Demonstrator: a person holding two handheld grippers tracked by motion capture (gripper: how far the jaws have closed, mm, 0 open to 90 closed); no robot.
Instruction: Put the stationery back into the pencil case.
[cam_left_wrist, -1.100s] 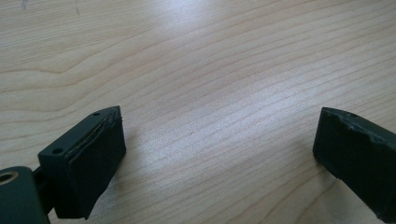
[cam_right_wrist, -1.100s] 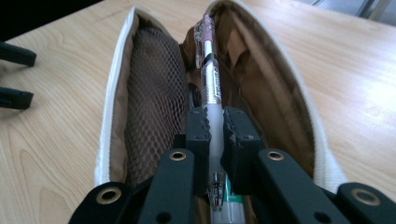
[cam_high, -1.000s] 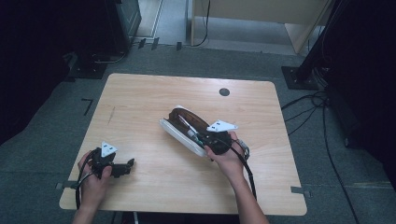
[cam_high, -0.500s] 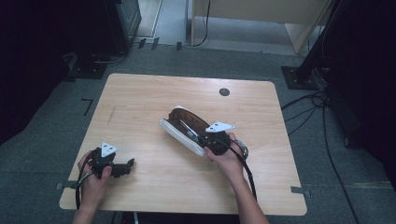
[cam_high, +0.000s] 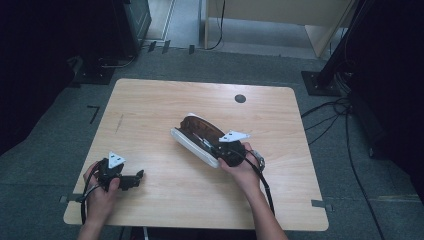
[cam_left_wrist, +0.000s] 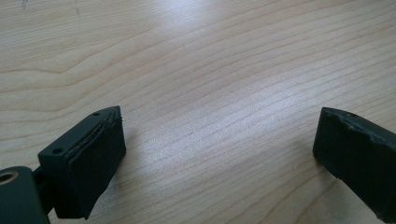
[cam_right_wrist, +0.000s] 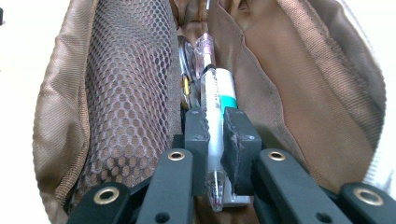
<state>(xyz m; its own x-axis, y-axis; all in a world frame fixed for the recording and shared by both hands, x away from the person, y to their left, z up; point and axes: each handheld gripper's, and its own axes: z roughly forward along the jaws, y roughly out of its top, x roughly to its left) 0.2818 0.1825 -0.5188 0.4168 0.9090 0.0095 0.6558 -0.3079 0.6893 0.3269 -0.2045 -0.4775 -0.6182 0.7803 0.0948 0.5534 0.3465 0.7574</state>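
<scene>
Barely moved since a second ago: right gripper (cam_high: 216, 147) still buried in the mouth of the pencil case (cam_high: 197, 136) at mid-desk (cam_high: 150, 105). Jaws clenched on a white pen (cam_right_wrist: 215, 116), long axis running straight ahead between them, deeper into the case beside the mesh pocket (cam_right_wrist: 126, 93). Left gripper (cam_left_wrist: 215, 154) released, over bare wood, well apart.

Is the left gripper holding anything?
No: the left gripper has its jaws wide apart over the bare wooden table, with nothing between them.

Light wooden table (cam_high: 150, 110), open pencil case (cam_high: 197, 137) lying on it
</scene>
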